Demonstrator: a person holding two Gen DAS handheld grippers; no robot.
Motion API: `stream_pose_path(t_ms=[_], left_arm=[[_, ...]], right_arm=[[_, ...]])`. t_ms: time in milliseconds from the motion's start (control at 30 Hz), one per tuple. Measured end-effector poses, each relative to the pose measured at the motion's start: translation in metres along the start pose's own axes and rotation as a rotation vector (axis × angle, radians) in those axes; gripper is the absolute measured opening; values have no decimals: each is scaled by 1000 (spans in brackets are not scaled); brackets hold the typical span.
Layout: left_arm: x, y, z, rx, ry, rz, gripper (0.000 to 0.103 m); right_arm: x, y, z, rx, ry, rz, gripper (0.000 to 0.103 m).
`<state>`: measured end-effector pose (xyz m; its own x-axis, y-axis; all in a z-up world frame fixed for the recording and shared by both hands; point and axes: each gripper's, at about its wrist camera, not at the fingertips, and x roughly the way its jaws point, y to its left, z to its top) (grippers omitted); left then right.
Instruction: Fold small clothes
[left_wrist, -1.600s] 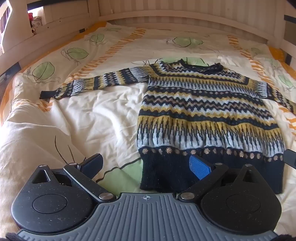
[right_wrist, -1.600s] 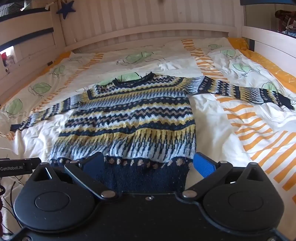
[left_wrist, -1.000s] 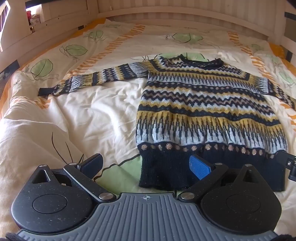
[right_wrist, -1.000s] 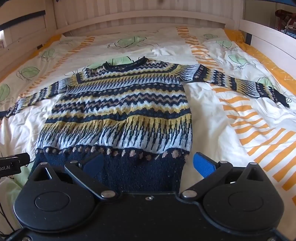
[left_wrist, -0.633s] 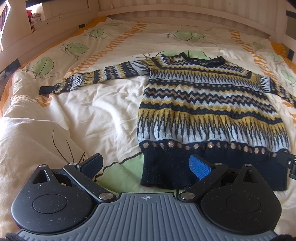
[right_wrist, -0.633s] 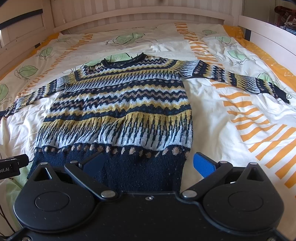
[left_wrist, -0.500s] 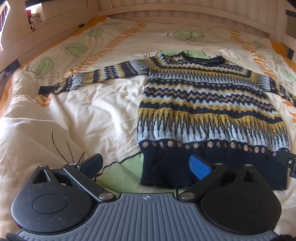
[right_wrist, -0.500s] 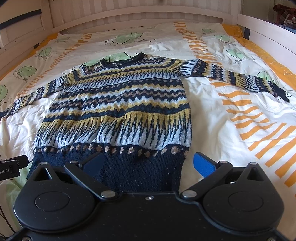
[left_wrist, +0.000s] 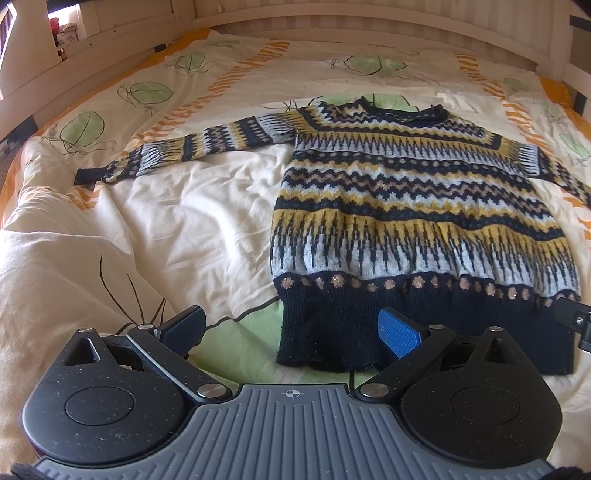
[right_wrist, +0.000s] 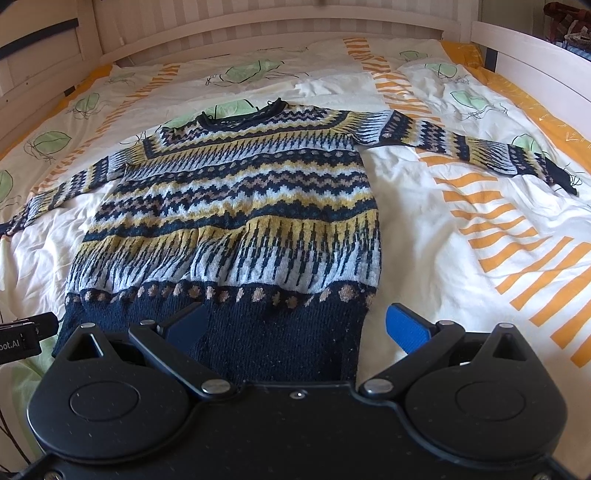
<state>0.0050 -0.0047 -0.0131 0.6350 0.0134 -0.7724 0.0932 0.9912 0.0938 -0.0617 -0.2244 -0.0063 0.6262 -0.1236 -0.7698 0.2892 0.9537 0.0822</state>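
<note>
Surface: a cream duvet printed with green leaves and orange stripes, rumpled into soft folds, covers a bed with a white slatted wooden frame along the far end and both sides.
Sweater: a knitted sweater in navy, yellow and pale blue bands lies flat, front up, neck toward the far rail, both sleeves spread out sideways.
Hem edge: the dark ribbed hem is the nearest edge, just ahead of both grippers.
Left gripper: the left gripper has its fingers spread wide, holding nothing, poised over the hem's left corner.
Right gripper: the right gripper is likewise spread wide and empty, over the hem's right corner.
Open room: bare duvet lies on both sides of the body, below each sleeve.
Sleeve ends: each cuff ends short of the side rails.
</note>
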Motion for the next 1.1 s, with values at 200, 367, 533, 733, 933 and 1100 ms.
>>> stream_pose_path(t_ms=[200,367,533,733,933,1100], left_arm=[[1,-1,-1,-3,5,-5,101],[2,-1,-1,-5,10,-7,101],[2,-1,-1,-6,11,-8,101],[2,-2,-1,-7,12,-9,101],[2,-2,-1,-6,13,-10,101],[2,-3,1,-5,15,-13,101]], right_arm=[[1,0,0,0,3,-2,102],[2,0,0,1,12,-4,102],[3,1,0,-6,14,-8,102],[3,3,1,-17,16,-8,102],[2,8,2,-55,4,-28,102],[1,14,3,-83,-4,-51,102]])
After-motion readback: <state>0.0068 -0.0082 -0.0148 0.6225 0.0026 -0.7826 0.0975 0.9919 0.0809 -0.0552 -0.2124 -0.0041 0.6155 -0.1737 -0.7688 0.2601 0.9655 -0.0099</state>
